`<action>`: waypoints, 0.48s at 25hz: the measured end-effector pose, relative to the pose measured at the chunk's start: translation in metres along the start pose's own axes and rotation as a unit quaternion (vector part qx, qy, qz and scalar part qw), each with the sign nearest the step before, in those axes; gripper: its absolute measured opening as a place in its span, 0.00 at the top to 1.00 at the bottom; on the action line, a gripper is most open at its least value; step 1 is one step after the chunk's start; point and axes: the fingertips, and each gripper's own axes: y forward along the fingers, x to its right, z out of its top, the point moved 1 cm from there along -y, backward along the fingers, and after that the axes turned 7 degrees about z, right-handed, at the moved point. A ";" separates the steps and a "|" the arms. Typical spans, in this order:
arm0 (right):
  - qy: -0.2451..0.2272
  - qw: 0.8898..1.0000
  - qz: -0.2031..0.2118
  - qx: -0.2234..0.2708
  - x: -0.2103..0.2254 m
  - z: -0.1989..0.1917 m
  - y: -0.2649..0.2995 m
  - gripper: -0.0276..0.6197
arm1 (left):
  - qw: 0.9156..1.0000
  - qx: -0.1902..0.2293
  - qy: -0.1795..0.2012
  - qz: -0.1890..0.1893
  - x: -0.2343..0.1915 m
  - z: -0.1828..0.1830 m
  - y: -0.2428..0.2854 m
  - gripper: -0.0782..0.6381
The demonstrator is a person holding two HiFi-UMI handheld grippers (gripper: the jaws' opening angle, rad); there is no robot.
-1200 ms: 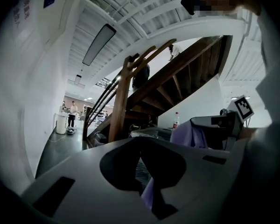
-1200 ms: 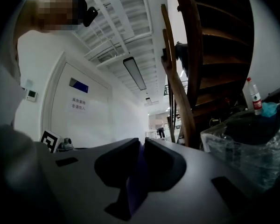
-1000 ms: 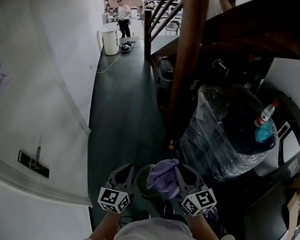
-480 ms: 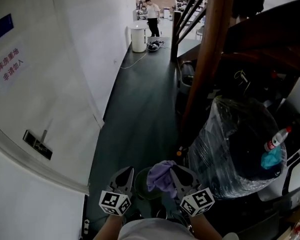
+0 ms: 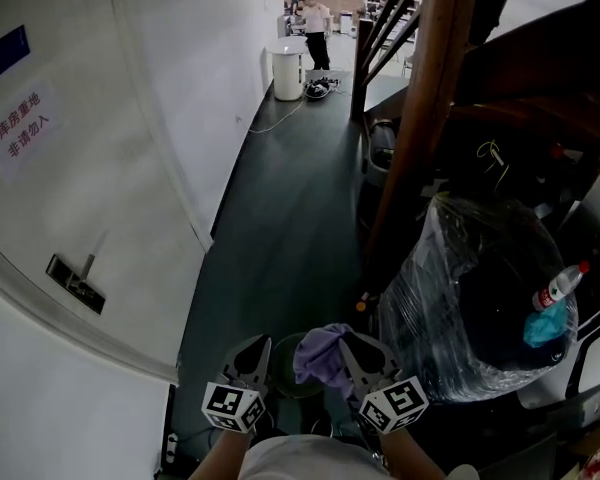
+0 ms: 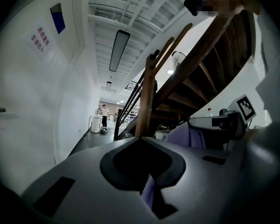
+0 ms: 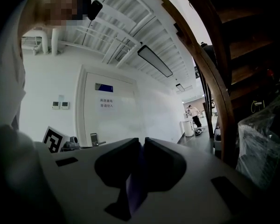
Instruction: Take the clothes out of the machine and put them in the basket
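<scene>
As left tongs (image 5: 252,348) and right tongs (image 5: 365,346) pinch purple cloth (image 5: 322,356), a bundle (image 5: 480,298) stands near.

Lilac garment (image 5: 325,356); black-and-white square markers on left gripper (image 5: 260,346) and right gripper (image 5: 352,344); dark green floor (image 5: 280,238); brown wooden stair post (image 5: 420,118); white bin (image 5: 287,71).

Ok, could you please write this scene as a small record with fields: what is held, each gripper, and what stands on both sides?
held item: purple garment, bunched between the two grippers
left gripper: jaws closed on a strip of the garment
right gripper: jaws closed on the garment
below: dark floor
right side: plastic-wrapped bundle, bottle at its right edge
left side: white door with handle
basket and machine: cannot identify either
</scene>
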 end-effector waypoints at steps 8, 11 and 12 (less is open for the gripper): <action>0.016 0.999 -0.032 -0.008 -0.001 -0.012 0.016 0.88 | 0.999 -0.011 0.008 -0.036 -0.014 -0.005 0.013 0.86; 0.018 0.999 -0.045 -0.014 -0.003 -0.020 0.026 0.88 | 0.999 -0.022 0.001 -0.041 -0.029 -0.012 0.016 0.86; 0.019 0.998 -0.049 -0.016 -0.003 -0.023 0.029 0.88 | 0.999 -0.029 0.003 -0.043 -0.034 -0.013 0.017 0.86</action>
